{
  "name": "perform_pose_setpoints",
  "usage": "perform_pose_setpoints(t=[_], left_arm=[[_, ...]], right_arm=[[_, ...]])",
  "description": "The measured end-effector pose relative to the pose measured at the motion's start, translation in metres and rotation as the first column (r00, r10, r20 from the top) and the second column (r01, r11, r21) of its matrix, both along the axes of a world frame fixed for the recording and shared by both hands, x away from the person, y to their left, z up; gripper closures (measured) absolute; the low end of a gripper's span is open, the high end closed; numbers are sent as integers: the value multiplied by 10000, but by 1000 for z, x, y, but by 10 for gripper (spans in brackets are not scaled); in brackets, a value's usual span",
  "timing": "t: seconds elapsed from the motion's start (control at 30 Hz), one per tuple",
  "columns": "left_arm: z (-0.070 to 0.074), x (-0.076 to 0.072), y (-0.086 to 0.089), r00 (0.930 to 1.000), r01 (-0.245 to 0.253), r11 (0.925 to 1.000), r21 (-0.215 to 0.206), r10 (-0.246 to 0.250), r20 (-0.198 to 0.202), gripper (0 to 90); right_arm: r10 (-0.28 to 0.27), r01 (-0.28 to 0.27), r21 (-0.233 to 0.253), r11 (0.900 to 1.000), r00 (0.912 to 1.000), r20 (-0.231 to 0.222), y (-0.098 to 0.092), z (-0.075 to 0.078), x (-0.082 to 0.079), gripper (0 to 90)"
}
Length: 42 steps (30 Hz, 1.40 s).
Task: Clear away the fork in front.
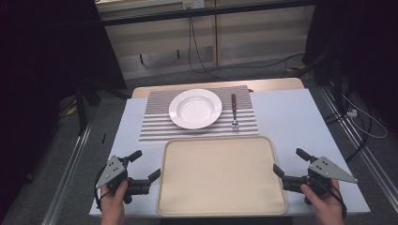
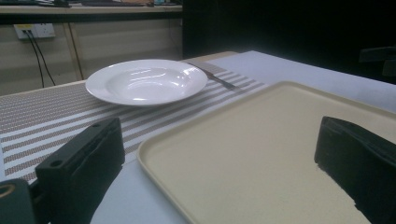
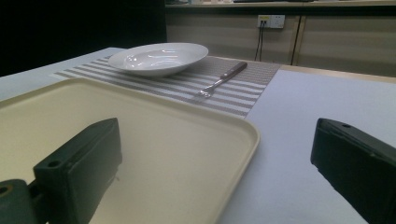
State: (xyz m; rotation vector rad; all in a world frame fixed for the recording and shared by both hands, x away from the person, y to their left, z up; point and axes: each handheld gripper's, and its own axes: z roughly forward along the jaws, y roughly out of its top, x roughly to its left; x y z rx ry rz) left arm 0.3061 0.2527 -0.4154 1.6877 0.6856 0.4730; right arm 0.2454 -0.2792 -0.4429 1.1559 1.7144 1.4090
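High view first: at the near edge, a hand holds the left claw (image 1: 144,165) just off the left rim of the tray (image 1: 220,176), and another hand holds the right claw (image 1: 287,162) just off the right rim. Both claws are spread wide and grip nothing. Each one points inward and a little forward, toward the tray's far corner on its own side.

From the left claw's camera, one black jaw sits over the striped mat (image 2: 42,116) and the other over the tray (image 2: 261,140), so the tray's near-left corner lies between them. From the right claw's camera, one jaw stands over the tray (image 3: 154,140) and the other over the bare surface (image 3: 303,107), with the tray's rounded corner between them. I cannot tell whether any jaw touches the rim.

The tray is cream, rectangular with rounded corners, and lies flat on the near half of the white surface (image 1: 286,112), with nothing on it.

Beyond it, the mat (image 1: 155,126) lies flat, its near edge just beside the tray's far rim. On the mat stands a white plate (image 1: 195,108), deep and upright. To the plate's right lies a fork (image 1: 233,111) on the mat, tines toward the tray, dark handle pointing away. Plate and fork are near each other but apart.
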Motion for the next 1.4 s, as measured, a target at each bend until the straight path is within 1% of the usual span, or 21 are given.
perform_pose_setpoints(t=[0.13,0.17,0.2,0.23,0.3,0.37,0.4,0.43,0.47,0.53,0.63,0.67,0.73,0.8,0.9,1.07,1.13,1.2,1.27,1.3,1.4], left_arm=[[-2,1,0,9999,45,10000,30,-44,-103,18],[-2,0,0,9999,105,9999,-15,-106,-133,18],[-2,0,0,9999,105,9999,-15,-106,-133,18],[-1,0,-2,9998,169,9998,118,-168,-104,18],[-1,0,-3,9998,154,9998,91,-153,-118,18],[0,2,-4,9998,193,9998,18,-193,-21,18],[0,2,-5,9997,219,9997,-57,-219,-62,18],[0,3,-6,9997,246,9997,-13,-246,-55,18],[-1,3,-6,9996,259,9997,9,-259,-57,18],[-2,4,-7,9994,326,9995,22,-325,-105,18],[-2,4,-6,9995,318,9994,100,-317,-78,18],[-2,3,-5,9996,284,9996,22,-284,-81,18],[-2,3,-4,9996,265,9996,134,-264,-59,18],[-2,2,-2,9996,268,9995,136,-268,-47,18],[-2,2,-2,9996,255,9996,127,-254,-74,17],[-1,0,-4,9994,318,9995,1,-318,-102,17],[-2,1,-4,9995,299,9996,-2,-299,-104,17],[-2,1,-4,9995,300,9995,-1,-300,-83,17],[-2,2,-3,9995,301,9995,82,-301,-80,17],[-2,1,-3,9996,272,9996,-64,-273,-108,17],[-1,1,-3,9996,269,9996,-78,-270,-119,17]], right_arm=[[-56,56,3,10000,10000,39,0,1,1,16],[-56,56,-147,9999,10000,-21,0,0,0,17],[-56,56,-147,9999,10000,-21,0,0,0,17],[-108,108,-75,9999,9999,0,-1,1,-2,18],[-133,133,-70,9999,9999,42,-1,2,-3,17],[-110,110,-168,9998,9999,-7,-3,2,-6,17],[-204,204,-125,9997,9998,-7,-5,3,-6,17],[-204,204,-125,9997,9998,-7,-5,3,-6,17],[-399,397,-135,9991,9991,-124,-7,3,-6,16],[-442,441,-113,9990,9989,-146,-8,4,-5,16],[-589,587,-128,9982,9982,-116,-10,6,0,16],[-699,697,-203,9974,9975,-93,-10,8,4,17],[-786,786,-292,9965,9969,-7,-9,10,6,18],[-638,643,-431,9970,9979,122,-5,16,10,17],[-569,576,-530,9969,9983,138,-1,19,12,17],[-461,461,-586,9972,9989,6,9,23,21,16],[-422,423,-668,9969,9991,26,12,24,26,16],[-451,448,-549,9975,9990,-30,15,25,32,17],[-460,461,-599,9971,9989,27,17,26,35,20],[-431,435,-755,9962,9990,78,20,29,41,20],[-387,395,-749,9964,9992,115,25,34,50,20]])
